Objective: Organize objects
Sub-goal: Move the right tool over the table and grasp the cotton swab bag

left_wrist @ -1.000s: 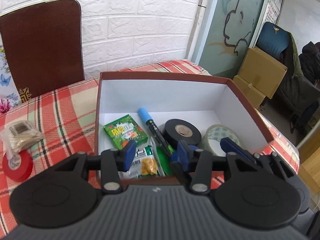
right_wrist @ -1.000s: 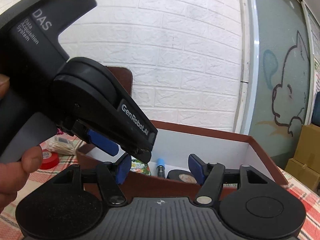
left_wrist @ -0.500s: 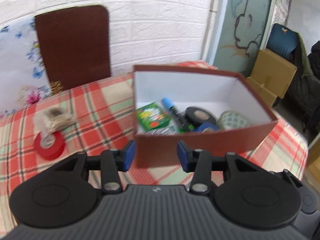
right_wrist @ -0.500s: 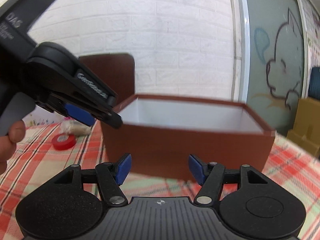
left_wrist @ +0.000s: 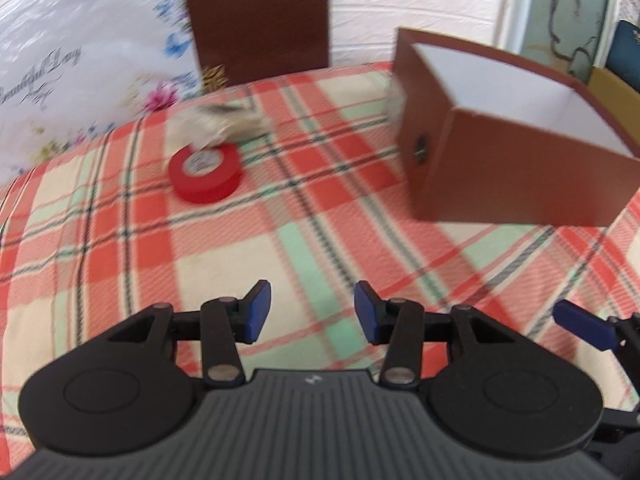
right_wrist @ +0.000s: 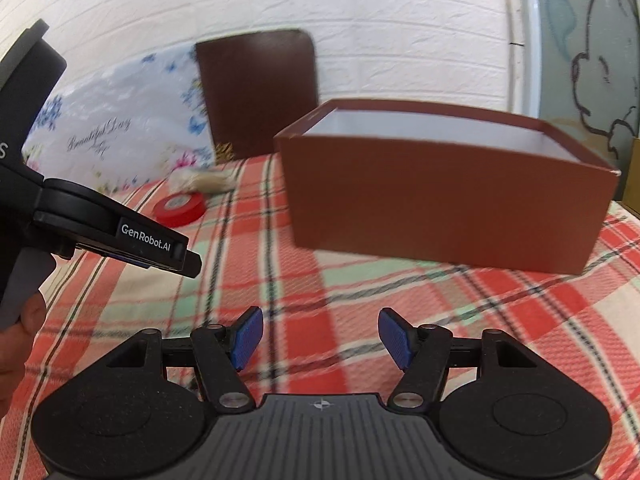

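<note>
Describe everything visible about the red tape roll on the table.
The red tape roll lies flat on the checked tablecloth, left of the brown box and apart from it. It is glossy red with a pale labelled core. A blurred beige packet lies behind it, seemingly touching its far edge. Neither gripper is near it.

A white brick wall point(right_wrist: 360, 20) is seen behind the plaid-covered table point(left_wrist: 320, 240); a cartoon-painted panel point(right_wrist: 592, 60) is set beside that wall.

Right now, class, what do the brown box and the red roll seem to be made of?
Brown box: probably cardboard, matte brown outside, white inside, with thin straight walls. Red roll: likely vinyl tape, smooth and slightly glossy, wound around a white core.
</note>
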`<state>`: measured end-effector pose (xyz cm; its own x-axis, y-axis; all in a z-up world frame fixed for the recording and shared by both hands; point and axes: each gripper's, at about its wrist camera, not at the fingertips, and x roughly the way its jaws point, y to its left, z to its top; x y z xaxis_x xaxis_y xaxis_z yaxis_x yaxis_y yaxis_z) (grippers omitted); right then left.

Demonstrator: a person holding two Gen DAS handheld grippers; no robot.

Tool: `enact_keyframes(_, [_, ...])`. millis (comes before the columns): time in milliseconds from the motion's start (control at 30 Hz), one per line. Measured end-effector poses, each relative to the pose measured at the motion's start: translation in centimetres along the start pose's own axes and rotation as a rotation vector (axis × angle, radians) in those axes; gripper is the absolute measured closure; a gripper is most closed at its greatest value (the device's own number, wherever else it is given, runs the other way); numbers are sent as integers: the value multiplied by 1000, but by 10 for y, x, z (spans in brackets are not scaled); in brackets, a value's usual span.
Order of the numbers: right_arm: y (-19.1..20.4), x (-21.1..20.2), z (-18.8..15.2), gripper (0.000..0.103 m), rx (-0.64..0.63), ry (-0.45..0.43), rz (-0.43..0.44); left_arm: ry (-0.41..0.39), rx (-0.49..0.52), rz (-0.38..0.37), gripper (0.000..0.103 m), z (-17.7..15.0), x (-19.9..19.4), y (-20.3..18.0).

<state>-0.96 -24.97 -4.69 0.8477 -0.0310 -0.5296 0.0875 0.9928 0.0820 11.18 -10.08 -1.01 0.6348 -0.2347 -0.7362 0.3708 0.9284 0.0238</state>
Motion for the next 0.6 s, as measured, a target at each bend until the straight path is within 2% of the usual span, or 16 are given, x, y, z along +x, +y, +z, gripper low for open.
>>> enact_keyframes(267, [21,7,-2,39,-41,40,20,-7,-36,61,51,-19,5,36])
enact_keyframes(400, [35,15,-1,39,-81,55,44,-40,-60,142,48,-30,6,69])
enact_keyframes(467, [45,20,-2,39,-104,61,57,-58,-100,182,43,-37,7,94])
enact_keyframes(500, [50,24,-1,39,-118,65,66,-75,-125,197,36,-42,6,108])
enact_keyframes(600, [67,37,3,39,-177,61,82,-132,-183,281,29,-58,1,146])
